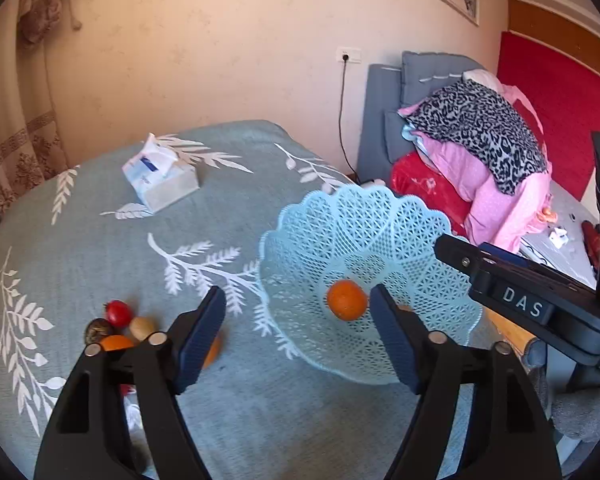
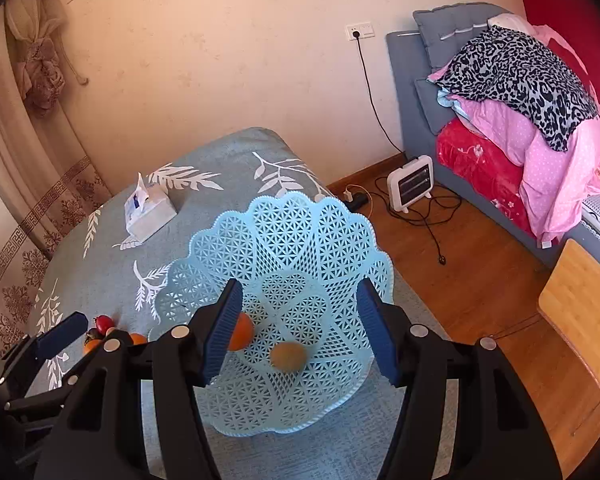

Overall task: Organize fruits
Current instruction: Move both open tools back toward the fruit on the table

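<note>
Both the left gripper (image 1: 298, 334) and the right gripper (image 2: 300, 330) are held apart and empty. Two round orange fruits (image 2: 242, 332) lie in the pale blue plastic lattice basket (image 2: 300, 232). The blurred one (image 2: 288, 356) could be bounced out of the shallow basket.

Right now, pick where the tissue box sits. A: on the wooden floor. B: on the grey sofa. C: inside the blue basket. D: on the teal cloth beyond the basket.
D: the tissue box rests on the teal cloth, clear of the blue basket.

Beige wall (image 2: 220, 60); wooden floor (image 2: 480, 280); grey sofa (image 2: 408, 92); curtain (image 2: 32, 60).
</note>
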